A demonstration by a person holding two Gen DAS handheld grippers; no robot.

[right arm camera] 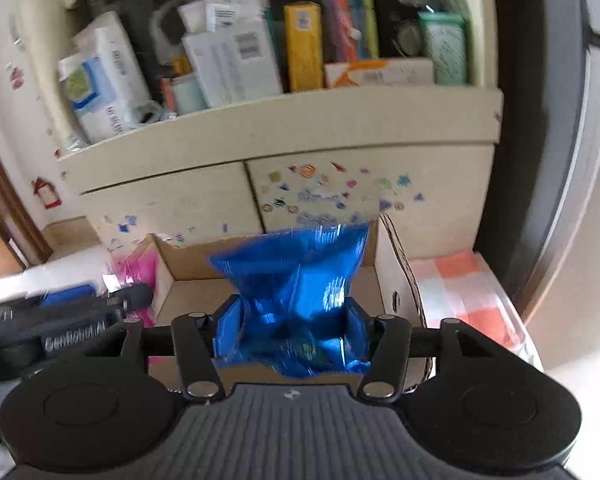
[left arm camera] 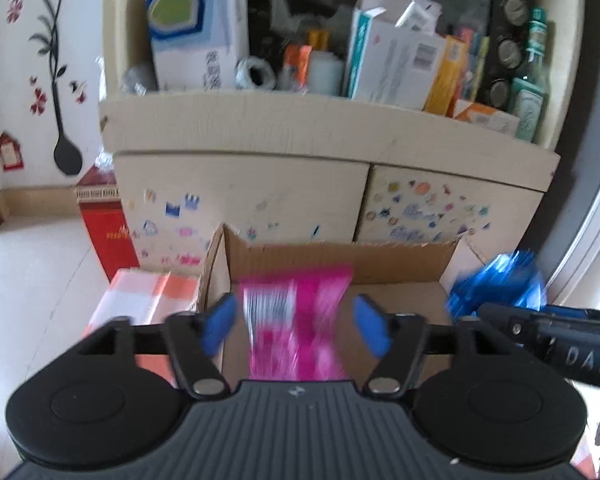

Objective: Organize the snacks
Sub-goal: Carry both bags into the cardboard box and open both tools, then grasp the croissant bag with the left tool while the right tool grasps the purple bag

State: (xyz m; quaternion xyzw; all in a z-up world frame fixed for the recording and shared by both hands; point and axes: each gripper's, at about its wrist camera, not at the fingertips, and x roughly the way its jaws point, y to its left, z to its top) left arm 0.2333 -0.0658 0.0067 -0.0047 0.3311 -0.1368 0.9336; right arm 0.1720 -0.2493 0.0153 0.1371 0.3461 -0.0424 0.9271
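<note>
A pink snack packet [left arm camera: 296, 320] is blurred between the fingers of my left gripper [left arm camera: 296, 326], over the open cardboard box [left arm camera: 332, 256]. The blue pads [left arm camera: 220, 322] stand wide apart and do not touch the packet, so the left gripper is open. My right gripper [right arm camera: 290, 334] is shut on a blue foil snack bag [right arm camera: 296, 276], held above the same box [right arm camera: 388, 276]. The blue bag also shows at the right of the left wrist view [left arm camera: 500, 284], and the pink packet at the left of the right wrist view [right arm camera: 138, 272].
A cream cabinet [left arm camera: 260, 196] with stickers stands behind the box, its shelf crowded with boxes and bottles. An orange-and-white checked bag [left arm camera: 140, 300] lies left of the box, and a red carton [left arm camera: 108, 232] stands behind it.
</note>
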